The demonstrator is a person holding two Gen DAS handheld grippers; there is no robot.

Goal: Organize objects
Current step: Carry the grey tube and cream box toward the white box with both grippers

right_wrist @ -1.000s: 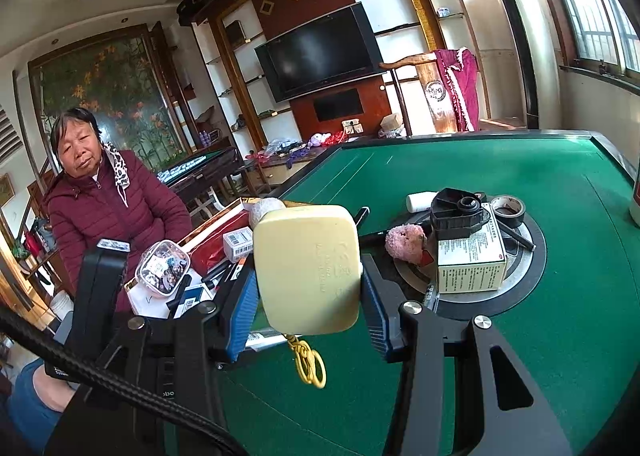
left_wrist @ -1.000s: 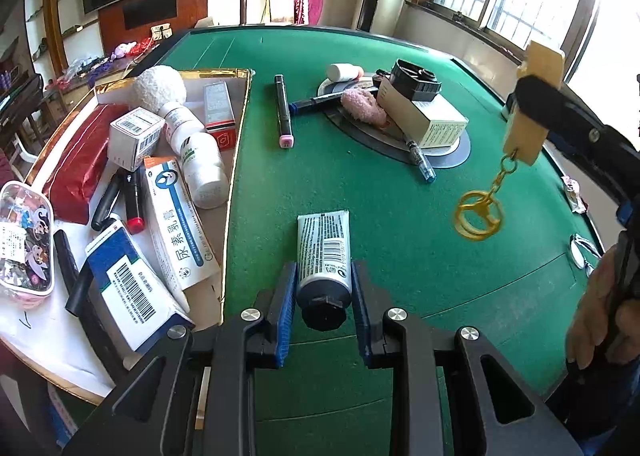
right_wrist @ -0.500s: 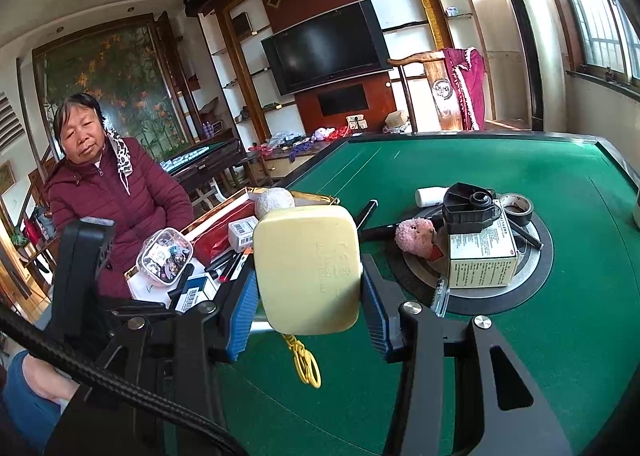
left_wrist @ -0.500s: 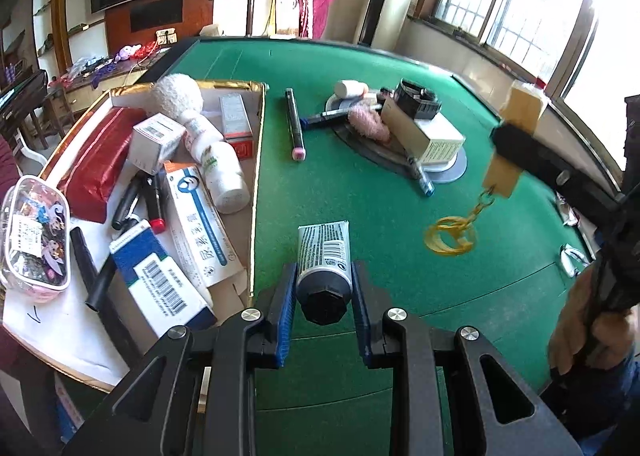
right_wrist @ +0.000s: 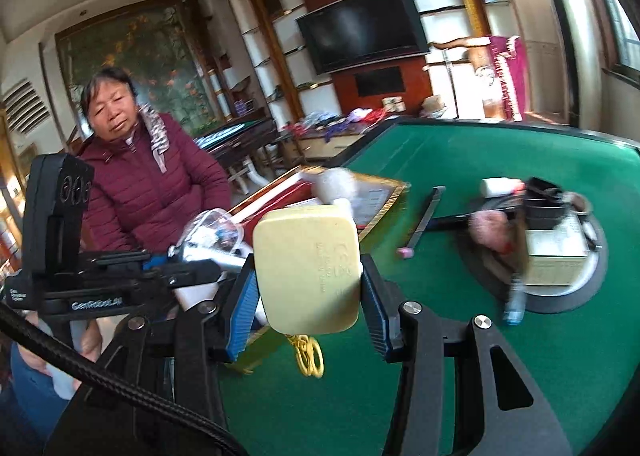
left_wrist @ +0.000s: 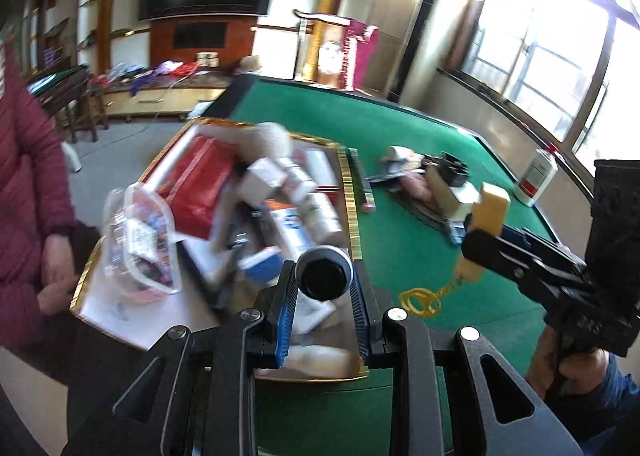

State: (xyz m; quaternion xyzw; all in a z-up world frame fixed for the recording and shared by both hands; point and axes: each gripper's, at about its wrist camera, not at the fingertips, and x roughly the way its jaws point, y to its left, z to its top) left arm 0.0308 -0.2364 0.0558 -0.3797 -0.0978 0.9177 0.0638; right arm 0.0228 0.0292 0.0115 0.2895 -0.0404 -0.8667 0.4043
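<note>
Tube (left_wrist: pixel 325 274), black cap toward the camera, sits clamped between the blue pads of the left gripper (left_wrist: pixel 324 292), and where a second ago it hung over bare green felt, it now hangs above the near corner of the gold-edged tray (left_wrist: pixel 347 191). The whole left view has swung toward that tray and is smeared by motion. The right gripper (right_wrist: pixel 308 280) has its fingers closed on a pale yellow tag (right_wrist: pixel 308 268) with a gold keyring (right_wrist: pixel 308 356) dangling under it; this too has shifted from over the felt toward the tray's edge, as the right view shows. Inside the tray lie a red pouch (left_wrist: pixel 200 187), a clear zip bag (left_wrist: pixel 140 240) of small items at its near left, a small white box (left_wrist: pixel 260 181), a white bottle (left_wrist: pixel 324 215), a fluffy white ball (left_wrist: pixel 268 137) and blue-and-white cartons (left_wrist: pixel 290 228), all jumbled and blurred. On the green table (left_wrist: pixel 400 135) a black marker (left_wrist: pixel 360 183) lies just beside the tray's right rim. Farther right, a round black turntable (right_wrist: pixel 560 296) carries a cream box (right_wrist: pixel 556 260), a black object on top of it, and a pink fuzzy thing (right_wrist: pixel 490 230). A person in a maroon jacket (right_wrist: pixel 152 191) sits at the tray's far side.
</note>
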